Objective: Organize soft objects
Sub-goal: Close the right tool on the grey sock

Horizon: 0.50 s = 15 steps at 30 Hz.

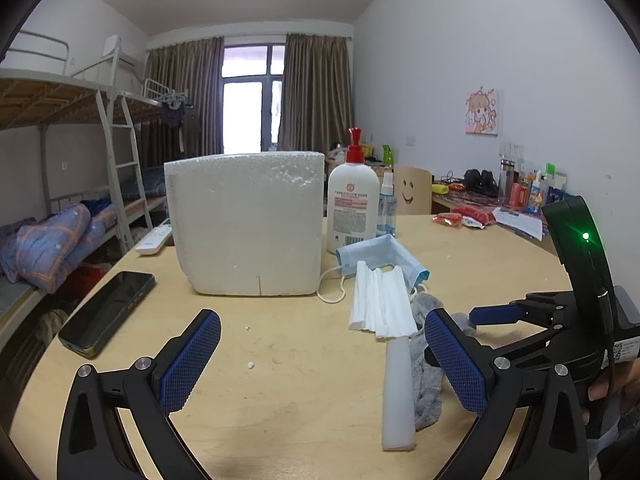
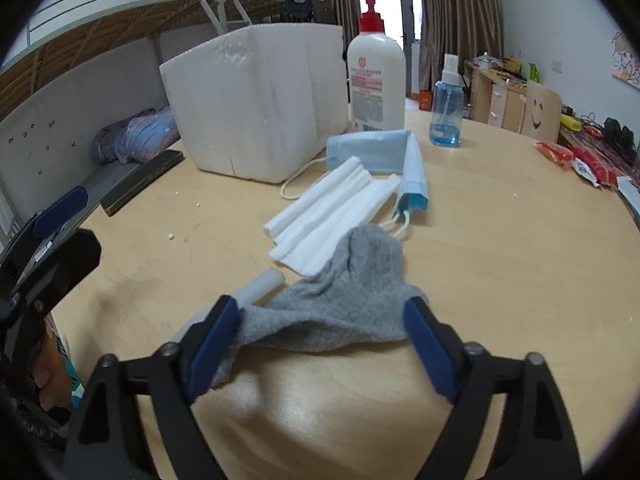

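Note:
A grey sock (image 2: pixel 344 300) lies crumpled on the wooden table (image 2: pixel 500 240). My right gripper (image 2: pixel 316 320) straddles it, a blue pad at each end of the sock, jaws wide apart. Under the sock lie a white foam stick (image 2: pixel 260 284) and a folded white cloth (image 2: pixel 324 216). Behind them is a blue face mask (image 2: pixel 368 150), beside the white foam box (image 2: pixel 260 108). My left gripper (image 1: pixel 320 360) hovers open over the table with nothing gripped. The foam stick (image 1: pixel 396 392) and sock (image 1: pixel 428 384) lie by its right finger.
A lotion pump bottle (image 1: pixel 352 208) and a blue spray bottle (image 1: pixel 387 208) stand right of the box. A black phone (image 1: pixel 108 312) and a white remote (image 1: pixel 154 238) lie at the table's left edge. Red snack packets (image 1: pixel 464 216) sit far right.

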Available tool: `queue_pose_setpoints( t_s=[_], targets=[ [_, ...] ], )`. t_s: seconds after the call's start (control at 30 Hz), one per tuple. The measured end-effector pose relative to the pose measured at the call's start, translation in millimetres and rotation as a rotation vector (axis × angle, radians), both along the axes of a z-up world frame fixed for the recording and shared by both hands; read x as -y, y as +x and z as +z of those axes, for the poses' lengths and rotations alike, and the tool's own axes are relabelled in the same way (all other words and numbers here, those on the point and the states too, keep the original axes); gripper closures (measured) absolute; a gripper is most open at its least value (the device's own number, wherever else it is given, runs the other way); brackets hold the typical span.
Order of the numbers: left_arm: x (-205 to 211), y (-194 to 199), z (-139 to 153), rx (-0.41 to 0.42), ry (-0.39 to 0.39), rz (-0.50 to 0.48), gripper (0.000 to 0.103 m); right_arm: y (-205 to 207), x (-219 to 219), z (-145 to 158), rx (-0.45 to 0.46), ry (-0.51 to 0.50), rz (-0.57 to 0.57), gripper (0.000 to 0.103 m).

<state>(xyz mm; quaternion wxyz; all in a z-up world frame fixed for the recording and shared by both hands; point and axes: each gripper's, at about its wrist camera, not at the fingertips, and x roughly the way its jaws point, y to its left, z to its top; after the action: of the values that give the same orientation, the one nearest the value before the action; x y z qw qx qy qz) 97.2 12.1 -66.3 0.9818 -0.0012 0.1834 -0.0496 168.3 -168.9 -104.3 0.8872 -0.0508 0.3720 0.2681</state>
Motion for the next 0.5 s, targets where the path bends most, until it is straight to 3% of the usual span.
queue_pose_setpoints(
  t_s=[0.07,0.3,0.4,0.47,0.5],
  targets=[
    [0.4,1.6,-0.5,-0.004,-0.001,-0.001,0.001,2.3,0.2,-1.7,-0.015,0.001,0.003,0.023],
    [2.7,6.0,-2.4,-0.030,-0.003,-0.013,0.001,6.4,-6.5,-8.4,-0.043,-0.032,0.020,0.024],
    [4.4,8.3,-3.4,-0.039,-0.004,-0.017,0.001,6.9,-7.5,-10.4,-0.043,-0.052,0.024,0.032],
    [5.7,10.2,-4.3,-0.051,-0.002,-0.024,0.001,6.1,-7.9,-9.7,-0.038,-0.063,0.036,0.051],
    [6.2,10.7,-4.7,-0.056,-0.001,-0.024,0.001,5.2,-8.2,-9.3,-0.036,-0.070,0.046,0.055]
  ],
)
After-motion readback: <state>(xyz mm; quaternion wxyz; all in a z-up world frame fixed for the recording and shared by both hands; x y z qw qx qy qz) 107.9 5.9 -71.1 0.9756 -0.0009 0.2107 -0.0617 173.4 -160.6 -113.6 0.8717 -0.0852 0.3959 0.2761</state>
